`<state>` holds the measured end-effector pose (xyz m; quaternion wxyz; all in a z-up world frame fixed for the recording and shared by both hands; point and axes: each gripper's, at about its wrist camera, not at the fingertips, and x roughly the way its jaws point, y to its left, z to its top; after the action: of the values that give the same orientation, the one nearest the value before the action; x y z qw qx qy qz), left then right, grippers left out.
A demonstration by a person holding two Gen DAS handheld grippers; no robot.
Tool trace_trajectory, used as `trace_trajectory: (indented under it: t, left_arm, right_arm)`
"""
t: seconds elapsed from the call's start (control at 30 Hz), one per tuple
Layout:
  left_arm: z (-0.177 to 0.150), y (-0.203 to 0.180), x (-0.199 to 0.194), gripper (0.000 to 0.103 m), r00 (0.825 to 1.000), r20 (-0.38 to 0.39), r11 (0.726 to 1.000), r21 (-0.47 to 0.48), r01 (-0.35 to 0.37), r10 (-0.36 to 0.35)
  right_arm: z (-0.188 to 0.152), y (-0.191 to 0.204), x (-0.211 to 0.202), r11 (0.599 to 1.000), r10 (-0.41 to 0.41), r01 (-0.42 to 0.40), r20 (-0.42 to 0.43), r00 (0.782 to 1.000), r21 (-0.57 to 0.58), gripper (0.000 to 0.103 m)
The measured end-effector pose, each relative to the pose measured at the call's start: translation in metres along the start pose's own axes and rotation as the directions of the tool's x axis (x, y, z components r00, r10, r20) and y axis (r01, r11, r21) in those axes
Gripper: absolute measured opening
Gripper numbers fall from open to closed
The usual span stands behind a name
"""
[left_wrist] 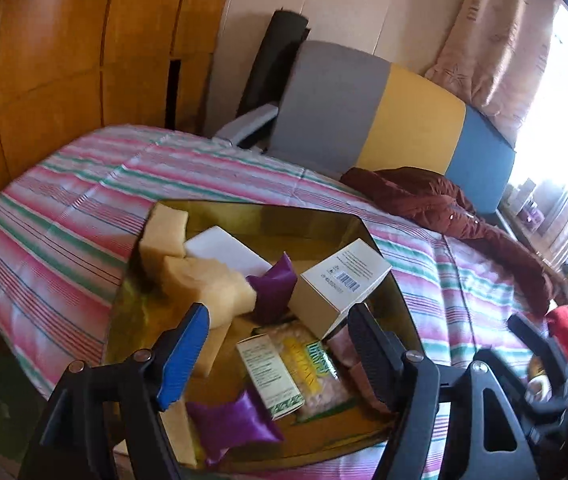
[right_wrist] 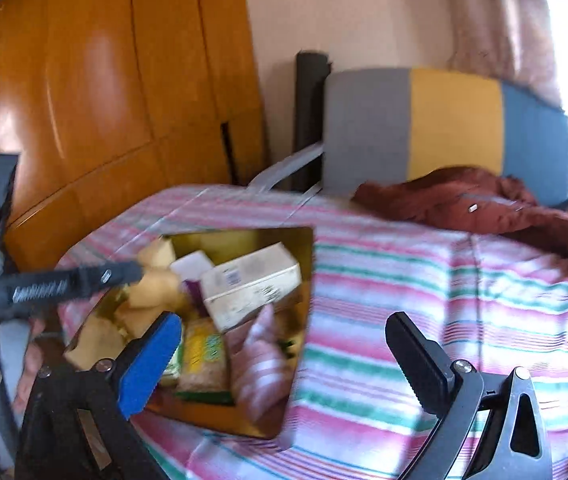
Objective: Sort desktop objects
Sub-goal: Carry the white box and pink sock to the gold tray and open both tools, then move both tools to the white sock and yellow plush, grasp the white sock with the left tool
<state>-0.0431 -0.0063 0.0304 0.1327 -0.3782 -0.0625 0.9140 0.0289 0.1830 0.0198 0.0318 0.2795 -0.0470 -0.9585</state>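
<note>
Left wrist view: we see both the left gripper (left_wrist: 276, 344) and right gripper (right_wrist: 284, 364) spread wide and empty above the shiny gold rectangular tray (left_wrist: 244, 216) of packets.

My left gripper (left_wrist: 276, 344) hangs with its fingers apart over the gold tray (left_wrist: 244, 210), and there is little room inside: yellow sponges (left_wrist: 204, 280) crowd the left side, the white carton (left_wrist: 338, 280) leans across the right, and packets fill the middle. My right gripper (right_wrist: 284, 364) stands wide over open striped bedcover (right_wrist: 444, 300), which lies free to the right of the tray. Farther back, the maroon jacket (right_wrist: 484, 200) and the headboard (right_wrist: 444, 120) block the way; the wooden wardrobe (right_wrist: 104, 80) closes off the left.
</note>
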Motion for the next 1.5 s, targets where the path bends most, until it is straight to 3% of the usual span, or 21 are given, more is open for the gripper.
trace_trajectory:
  t: [0.23,0.3,0.4,0.53,0.8,1.27,1.5]
  left_arm:
    - [-0.015,-0.012,-0.012,0.072,1.0,0.025,0.998,0.056,-0.018,0.017]
    - [-0.02,-0.012,-0.01,0.072,1.0,0.001,0.999,0.047,-0.007,0.007]
    - [-0.027,-0.018,-0.009,0.062,1.0,-0.011,0.998,0.065,-0.013,0.014]
    - [-0.033,-0.03,-0.009,0.062,1.0,-0.023,0.994,0.103,0.021,-0.019]
    - [-0.037,-0.055,-0.01,0.065,0.996,-0.046,0.983,0.168,0.077,-0.07]
    - [-0.04,-0.076,-0.003,0.065,0.989,-0.098,0.976,0.175,0.128,-0.112]
    - [-0.041,-0.103,0.003,0.065,0.973,-0.14,0.955,0.209,0.209,-0.183]
  right_arm:
    - [-0.006,-0.016,-0.004,0.999,-0.011,0.012,-0.028,1.0,0.034,0.103]
    - [-0.008,-0.015,-0.01,0.997,-0.069,0.069,0.0,0.998,0.02,0.103]
    - [-0.012,-0.015,-0.015,0.988,-0.152,0.152,0.01,0.988,-0.021,0.103]
    - [-0.016,-0.02,-0.017,0.973,-0.225,0.224,-0.02,0.974,-0.05,0.103]
    - [-0.022,-0.048,-0.018,0.944,-0.33,0.331,-0.077,0.941,-0.001,0.103]
    - [-0.024,-0.106,-0.027,0.913,-0.382,0.402,-0.198,0.903,0.074,0.103]
    - [-0.029,-0.153,-0.058,0.885,-0.407,0.446,-0.242,0.881,0.134,0.103]
